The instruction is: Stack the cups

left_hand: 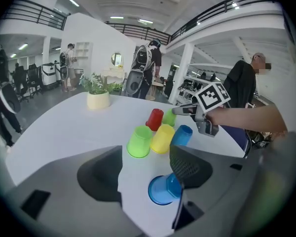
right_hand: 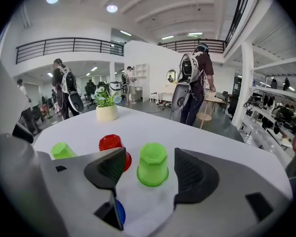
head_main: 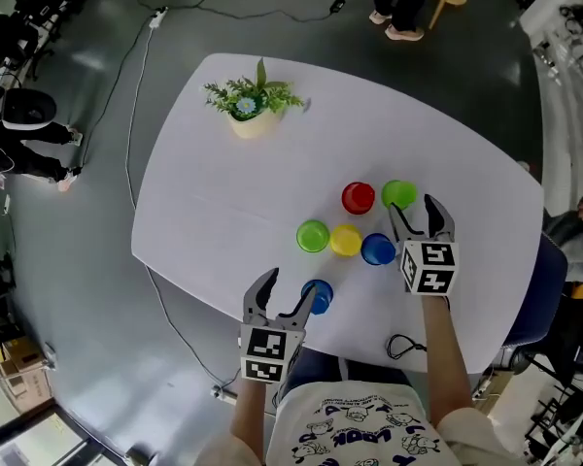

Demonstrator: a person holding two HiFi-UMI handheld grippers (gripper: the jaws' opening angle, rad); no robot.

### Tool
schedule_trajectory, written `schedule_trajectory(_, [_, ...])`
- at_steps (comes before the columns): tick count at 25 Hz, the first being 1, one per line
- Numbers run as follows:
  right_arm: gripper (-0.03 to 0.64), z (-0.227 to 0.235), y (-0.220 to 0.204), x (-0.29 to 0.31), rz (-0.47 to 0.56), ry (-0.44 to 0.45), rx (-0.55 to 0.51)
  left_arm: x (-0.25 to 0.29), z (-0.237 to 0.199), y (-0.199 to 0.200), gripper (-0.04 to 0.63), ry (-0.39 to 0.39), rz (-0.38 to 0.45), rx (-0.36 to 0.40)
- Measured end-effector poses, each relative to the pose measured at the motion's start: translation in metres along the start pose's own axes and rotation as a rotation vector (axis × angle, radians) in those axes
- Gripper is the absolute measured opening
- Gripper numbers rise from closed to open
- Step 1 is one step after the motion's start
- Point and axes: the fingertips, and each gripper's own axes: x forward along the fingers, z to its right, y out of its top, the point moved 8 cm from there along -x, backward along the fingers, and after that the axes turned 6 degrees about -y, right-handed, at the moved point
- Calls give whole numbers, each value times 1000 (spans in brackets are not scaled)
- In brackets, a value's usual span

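Observation:
Several upturned cups stand on the white table [head_main: 223, 183]: red [head_main: 358, 198], green [head_main: 399, 194], a second green [head_main: 313, 236], yellow [head_main: 346, 240] and blue [head_main: 377, 249]. Another blue cup [head_main: 318, 296] sits apart, nearer me. My left gripper [head_main: 286, 294] is open, and that blue cup [left_hand: 163, 189] lies just inside its right jaw, partly hidden by it. My right gripper [head_main: 414, 214] is open around the far green cup [right_hand: 153, 164], with both pads clear of it. In the right gripper view the red cup [right_hand: 113, 144] is to the left of that green cup.
A potted plant [head_main: 253, 110] stands at the table's far side. A black cable [head_main: 403, 346] lies on the table near its front edge by my right arm. People stand on the floor around the table, and a cable [head_main: 136, 56] runs across the floor at the left.

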Motion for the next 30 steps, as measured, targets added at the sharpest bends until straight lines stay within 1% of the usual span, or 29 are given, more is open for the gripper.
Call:
schedule_trajectory(4, [287,2,-9,22,-41,38,4,-5,8,-10,295,4,-11,-14])
schedule_trajectory(7, [222,6,-13,25,-44,34,10,-10,16,-15,296,9,-10,-15])
schedule_trajectory(10, [221,8,-5,14,-1,14,4,-14,21,-19,298,7,-13,-19])
schedule_trajectory(12, [219,5,3,1,37,13,-21,-15,24,-25,299,7,-17,-31])
schedule_trajectory(15, [221,-3,17,-26,88,29,-57,-11,29,-36,304,-1,-32,-42])
schedule_trajectory(18, [219,-15,27,-56,119,68,-75,-5,36,-45,305,-15,-61,-31])
schedule_trajectory(20, [219,-27,30,-72,121,110,-93,-1,40,-49,305,-27,-77,-20])
schedule_trajectory(24, [219,-48,21,-92,85,196,-140,12,45,-61,305,-36,-120,-21])
schedule_trajectory(27, [219,-59,12,-99,58,227,-188,19,44,-67,305,-21,-142,-7])
schedule_trajectory(30, [219,-65,8,-104,41,240,-209,23,43,-72,304,-17,-153,-12])
